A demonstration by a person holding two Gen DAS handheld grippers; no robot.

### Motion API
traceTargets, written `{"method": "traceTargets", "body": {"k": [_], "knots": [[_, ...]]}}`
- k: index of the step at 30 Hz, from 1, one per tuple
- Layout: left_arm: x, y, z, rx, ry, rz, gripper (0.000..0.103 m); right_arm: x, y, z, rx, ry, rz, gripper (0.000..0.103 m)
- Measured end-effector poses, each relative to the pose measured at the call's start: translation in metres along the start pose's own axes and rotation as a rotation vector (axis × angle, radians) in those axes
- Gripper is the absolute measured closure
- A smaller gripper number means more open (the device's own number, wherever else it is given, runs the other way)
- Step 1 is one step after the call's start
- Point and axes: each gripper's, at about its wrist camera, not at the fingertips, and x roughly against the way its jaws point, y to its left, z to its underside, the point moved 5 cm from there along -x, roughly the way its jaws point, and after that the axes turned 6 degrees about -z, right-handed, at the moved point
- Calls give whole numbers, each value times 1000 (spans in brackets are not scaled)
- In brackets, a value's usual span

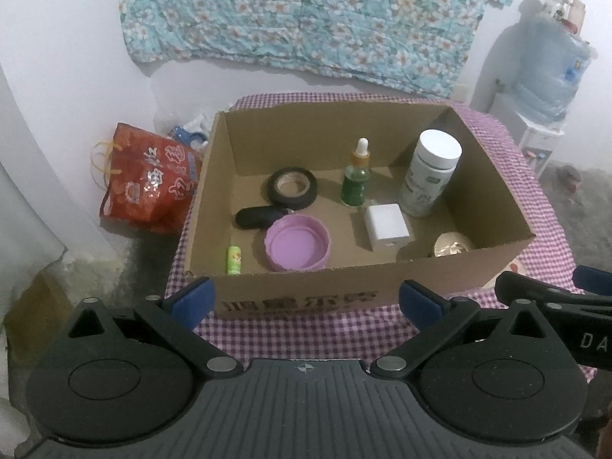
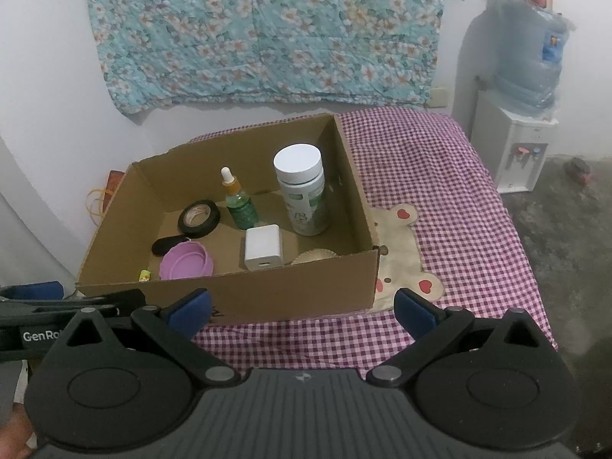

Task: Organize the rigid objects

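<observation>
Checkered table point(image 2: 440, 191) – box point(image 1: 344, 290) wall half-hides shell; both tools spread, empty.

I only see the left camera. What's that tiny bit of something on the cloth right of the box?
Observer: A cream bear patch with red hearts. It is on the checked cloth, and the box covers its left part.
Child: Is my right gripper open? I only see its side.
Observer: Yes. The right gripper has its blue pads wide apart, with nothing between them.
Child: Is there more stuff out there to put away?
Observer: No. Right of the box, the cloth shows only the bear patch and no loose things.
</observation>
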Motion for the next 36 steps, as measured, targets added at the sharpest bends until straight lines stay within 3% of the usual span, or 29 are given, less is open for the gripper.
{"method": "traceTargets", "body": {"k": [36], "knots": [[-4,8,-8,-10,-12,-26,1,-11,2,-7,17,5,-2,0]]}}
